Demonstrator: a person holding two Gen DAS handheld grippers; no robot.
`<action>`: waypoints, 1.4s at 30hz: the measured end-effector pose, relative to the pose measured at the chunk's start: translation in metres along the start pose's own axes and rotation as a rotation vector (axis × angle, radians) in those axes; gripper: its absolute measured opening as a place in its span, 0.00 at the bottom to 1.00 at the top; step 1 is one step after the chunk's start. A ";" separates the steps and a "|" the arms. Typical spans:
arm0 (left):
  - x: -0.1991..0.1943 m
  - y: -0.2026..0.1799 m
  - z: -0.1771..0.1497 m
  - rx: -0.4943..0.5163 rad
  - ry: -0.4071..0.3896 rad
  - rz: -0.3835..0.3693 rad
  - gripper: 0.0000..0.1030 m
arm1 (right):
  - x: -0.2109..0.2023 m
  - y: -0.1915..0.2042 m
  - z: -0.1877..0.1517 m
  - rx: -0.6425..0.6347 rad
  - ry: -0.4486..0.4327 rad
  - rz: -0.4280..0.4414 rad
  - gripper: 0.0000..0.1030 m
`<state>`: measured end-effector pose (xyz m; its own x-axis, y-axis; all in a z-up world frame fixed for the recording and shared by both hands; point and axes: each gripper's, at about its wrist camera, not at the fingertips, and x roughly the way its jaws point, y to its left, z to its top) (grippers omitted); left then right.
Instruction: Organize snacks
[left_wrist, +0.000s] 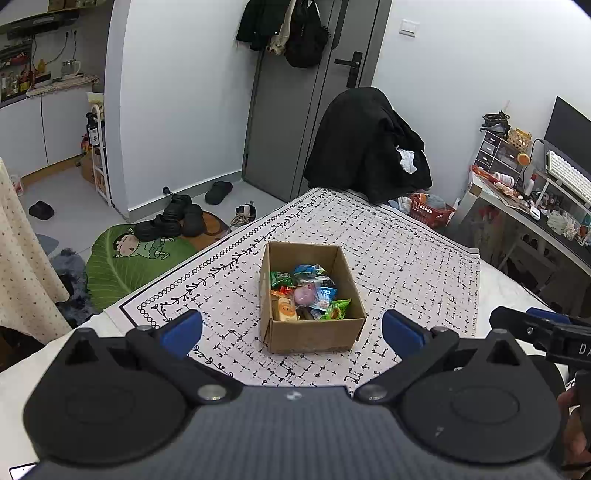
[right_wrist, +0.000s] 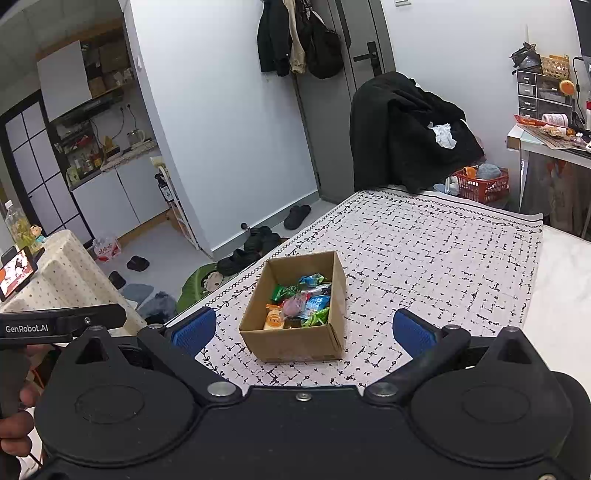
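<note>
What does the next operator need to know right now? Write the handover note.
Left gripper: open, empty, held back from the box.
Right gripper: open, empty, also held back.
Cardboard box sits on the patterned cloth, open-topped, with the wrapped snacks piled loose inside.
Done: no snack lies on the cloth outside the box.
Left: nothing obvious; if sorting inside is wanted, that is not done.

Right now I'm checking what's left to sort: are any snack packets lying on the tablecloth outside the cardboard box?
No, the snack packets all sit inside the cardboard box, and the tablecloth around it shows only its pattern.
</note>
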<state>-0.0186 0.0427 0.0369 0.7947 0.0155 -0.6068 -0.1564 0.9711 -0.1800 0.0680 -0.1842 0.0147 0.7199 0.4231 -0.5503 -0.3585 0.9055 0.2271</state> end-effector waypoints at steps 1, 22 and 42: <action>0.000 0.000 0.000 0.001 0.000 0.000 1.00 | 0.000 0.000 0.000 0.000 0.001 -0.001 1.00; -0.001 0.005 0.000 0.000 0.000 0.006 1.00 | 0.002 0.005 0.002 -0.020 0.012 0.005 1.00; -0.002 0.007 0.000 0.006 0.000 0.008 1.00 | 0.002 0.006 0.002 -0.024 0.012 0.008 1.00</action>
<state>-0.0212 0.0491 0.0364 0.7932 0.0229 -0.6085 -0.1592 0.9723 -0.1710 0.0683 -0.1776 0.0168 0.7098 0.4294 -0.5584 -0.3783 0.9011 0.2120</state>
